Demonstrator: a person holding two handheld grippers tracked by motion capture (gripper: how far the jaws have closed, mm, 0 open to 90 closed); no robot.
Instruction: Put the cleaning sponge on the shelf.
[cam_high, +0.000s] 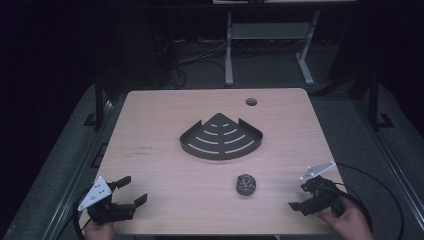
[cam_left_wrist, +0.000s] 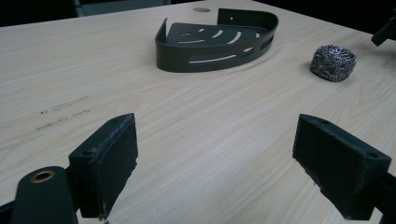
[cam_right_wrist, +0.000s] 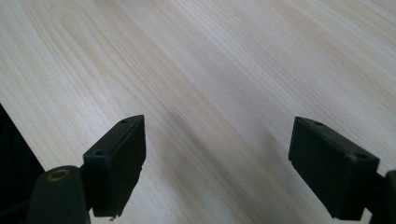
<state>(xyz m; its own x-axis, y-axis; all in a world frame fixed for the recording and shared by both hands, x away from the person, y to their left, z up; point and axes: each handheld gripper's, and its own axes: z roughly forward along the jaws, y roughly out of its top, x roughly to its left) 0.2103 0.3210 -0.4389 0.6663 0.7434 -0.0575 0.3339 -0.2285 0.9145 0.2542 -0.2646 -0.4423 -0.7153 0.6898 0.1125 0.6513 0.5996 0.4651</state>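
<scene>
The left tongs (cam_high: 131, 190) sit at the desk's (cam_high: 165, 175) near left corner, jaws wide with nothing between them. A dark slotted corner rack (cam_high: 221, 137) lies around the desk's middle. The steel-wool scourer (cam_high: 246, 184) rests nearer the front edge, just right of centre. The right tongs (cam_high: 302, 196) hover at the near right corner, jaws wide and empty
</scene>
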